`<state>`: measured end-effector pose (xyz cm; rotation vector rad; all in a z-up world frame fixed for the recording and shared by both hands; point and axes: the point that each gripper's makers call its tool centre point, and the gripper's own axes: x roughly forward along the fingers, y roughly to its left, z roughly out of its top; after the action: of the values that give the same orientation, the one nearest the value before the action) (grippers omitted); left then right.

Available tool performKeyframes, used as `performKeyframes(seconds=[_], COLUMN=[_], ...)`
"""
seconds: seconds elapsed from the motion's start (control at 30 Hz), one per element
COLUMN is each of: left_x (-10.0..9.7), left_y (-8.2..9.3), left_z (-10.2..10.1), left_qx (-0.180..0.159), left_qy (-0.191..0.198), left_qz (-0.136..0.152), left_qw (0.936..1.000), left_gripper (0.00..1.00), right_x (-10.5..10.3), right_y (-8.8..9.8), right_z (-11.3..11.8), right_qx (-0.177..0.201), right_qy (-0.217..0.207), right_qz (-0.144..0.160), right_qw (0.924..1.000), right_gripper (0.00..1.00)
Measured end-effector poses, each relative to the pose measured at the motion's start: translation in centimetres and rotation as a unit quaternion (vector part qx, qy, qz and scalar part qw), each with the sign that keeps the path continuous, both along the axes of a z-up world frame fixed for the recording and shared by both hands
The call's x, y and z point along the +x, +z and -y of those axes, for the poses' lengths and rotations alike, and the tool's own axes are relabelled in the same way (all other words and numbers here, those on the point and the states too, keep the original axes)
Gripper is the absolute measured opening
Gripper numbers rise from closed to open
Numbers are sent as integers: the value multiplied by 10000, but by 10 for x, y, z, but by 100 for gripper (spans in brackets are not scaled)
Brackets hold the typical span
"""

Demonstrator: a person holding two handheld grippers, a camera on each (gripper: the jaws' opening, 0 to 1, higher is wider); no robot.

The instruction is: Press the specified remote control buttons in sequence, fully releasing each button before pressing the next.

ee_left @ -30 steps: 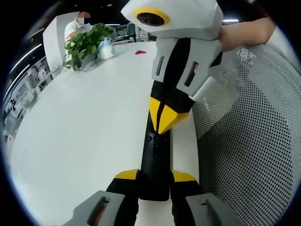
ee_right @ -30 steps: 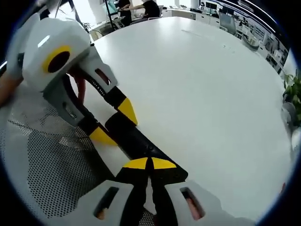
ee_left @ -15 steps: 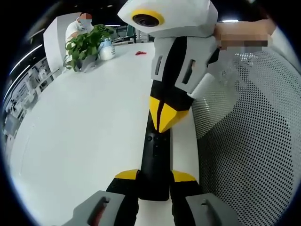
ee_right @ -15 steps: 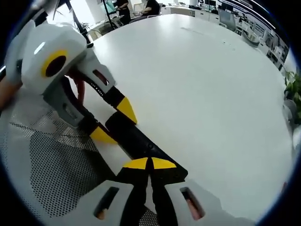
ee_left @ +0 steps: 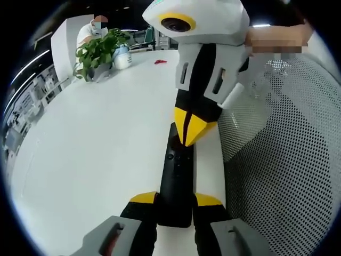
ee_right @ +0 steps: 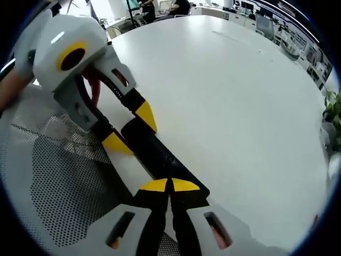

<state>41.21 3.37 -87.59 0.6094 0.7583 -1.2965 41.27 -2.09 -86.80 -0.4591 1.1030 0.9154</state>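
remote (ee_left: 176,184) lies on table (ee_left: 96,149), long axis toward right gripper | left gripper (ee_left: 176,200) clamps its near end | right gripper (ee_right: 169,185), tips pinched together, over far-end buttons

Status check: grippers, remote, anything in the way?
Left gripper clamped on the long black remote control at its near end. Right gripper shut, tips over its far end. White table ahead bare; mesh chair alongside.

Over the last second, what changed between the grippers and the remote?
The right gripper, jaws shut, drew back up along the remote, uncovering more of its upper face and buttons. The left gripper stayed clamped on the remote's near end, and the remote stayed put on the table.
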Motion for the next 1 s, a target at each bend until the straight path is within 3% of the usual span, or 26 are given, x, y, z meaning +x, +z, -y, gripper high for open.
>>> performKeyframes(seconds=[0.23,0.77,1.0], left_x=[0,0,0], left_y=[0,-1,0], left_z=[0,0,0], left_qx=[-1,47,47], left_qy=[-48,-58,-59], left_qz=[-3,-8,-8], left_qw=[10000,10000,10000], left_gripper=[25,25,25], right_x=[-3,-4,-2], right_y=[-1,-3,-3], right_z=[4,0,2], right_qx=[-43,-288,-275], right_qy=[-51,247,158], right_qz=[-196,35,21], right_qw=[9998,9993,9995], right_gripper=[0,0,0])
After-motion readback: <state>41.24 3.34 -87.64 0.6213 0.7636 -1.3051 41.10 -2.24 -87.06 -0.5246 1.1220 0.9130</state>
